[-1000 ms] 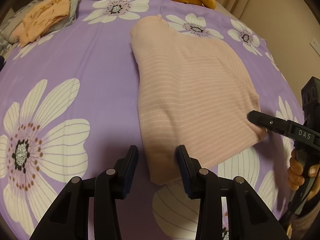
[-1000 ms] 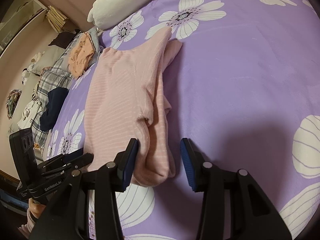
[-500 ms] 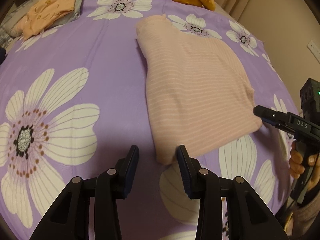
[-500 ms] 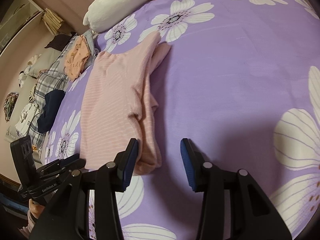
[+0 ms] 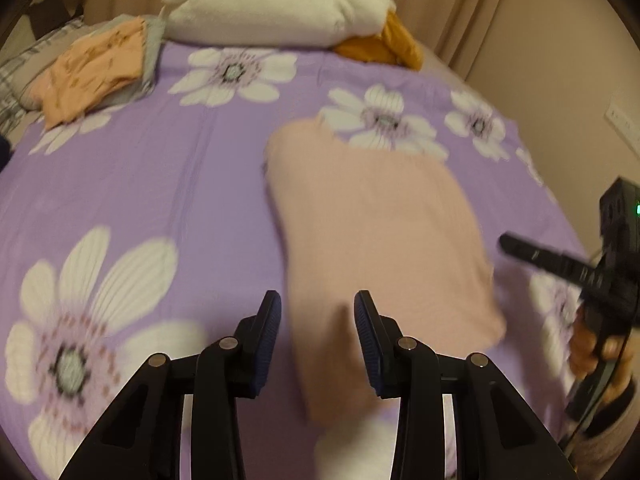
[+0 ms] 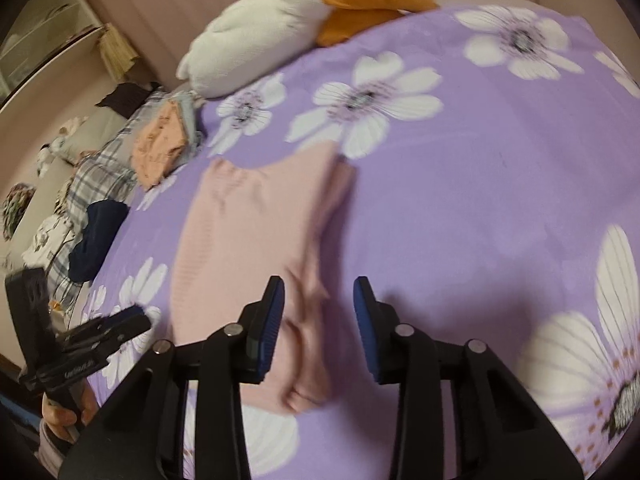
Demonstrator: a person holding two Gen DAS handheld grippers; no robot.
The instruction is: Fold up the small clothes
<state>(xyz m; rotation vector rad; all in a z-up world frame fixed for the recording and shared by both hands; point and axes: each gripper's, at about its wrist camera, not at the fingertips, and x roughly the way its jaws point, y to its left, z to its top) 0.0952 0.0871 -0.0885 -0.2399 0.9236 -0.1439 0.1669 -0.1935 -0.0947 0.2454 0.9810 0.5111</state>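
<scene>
A folded pink striped garment lies flat on the purple flowered bedspread. My left gripper is open, its jaws on either side of the garment's near left corner, a little above it. My right gripper is open over the garment's near right corner, where the folded sleeve layers bunch. Each gripper shows in the other's view: the right one at the right edge, the left one at lower left. Both views are motion-blurred.
A folded orange garment lies on a grey pile at the bed's far left. A white plush toy with an orange part lies at the head. Plaid bedding and a dark garment lie at the left side.
Both grippers have pulled back and tilted up from the garment's near edge, so more of the far bed and the plush toy shows. The jaws stay open and the garment lies unmoved.
</scene>
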